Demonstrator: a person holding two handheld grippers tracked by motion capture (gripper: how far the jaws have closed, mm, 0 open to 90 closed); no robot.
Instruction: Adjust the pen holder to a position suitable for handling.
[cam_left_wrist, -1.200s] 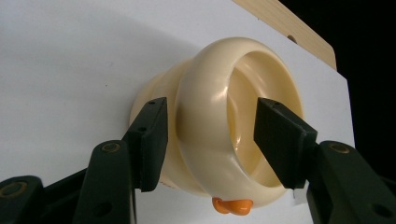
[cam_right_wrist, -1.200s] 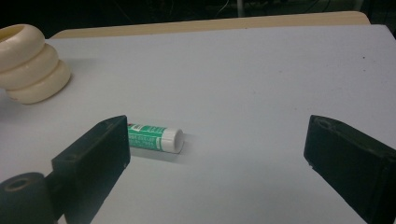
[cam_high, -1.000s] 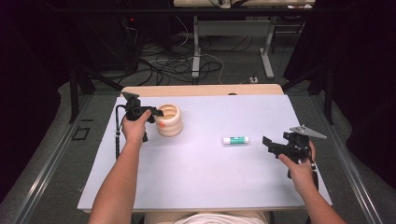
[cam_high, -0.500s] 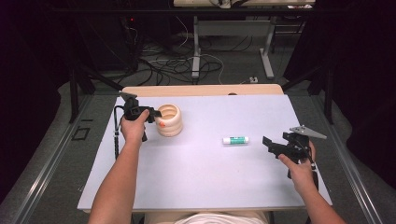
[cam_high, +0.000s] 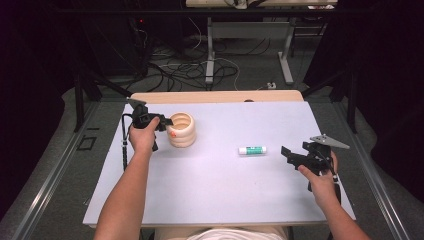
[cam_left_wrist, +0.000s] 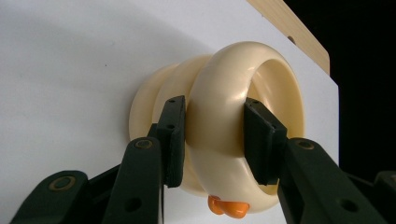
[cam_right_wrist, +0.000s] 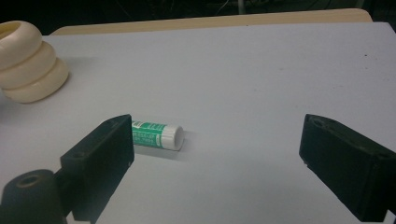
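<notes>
While L tool (cam_left_wrist: 212, 140) clamps ringed cup (cam_high: 181, 130) rim, R tool (cam_right_wrist: 215, 163) wide open, empty, near glue stick (cam_right_wrist: 156, 134).

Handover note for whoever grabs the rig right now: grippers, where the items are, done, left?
Left gripper: shut on the rim of the cream ringed cup, one jaw inside the mouth, one outside. The cup stands upright at the table's far left.
Right gripper: open, holding nothing, hovering at the right side and aimed at the glue stick.
Glue stick: lying flat mid-table, clear of the cup and both grippers.
Done: cup gripped.
Left: probably pick up the glue stick and drop it in the cup; not started.
</notes>
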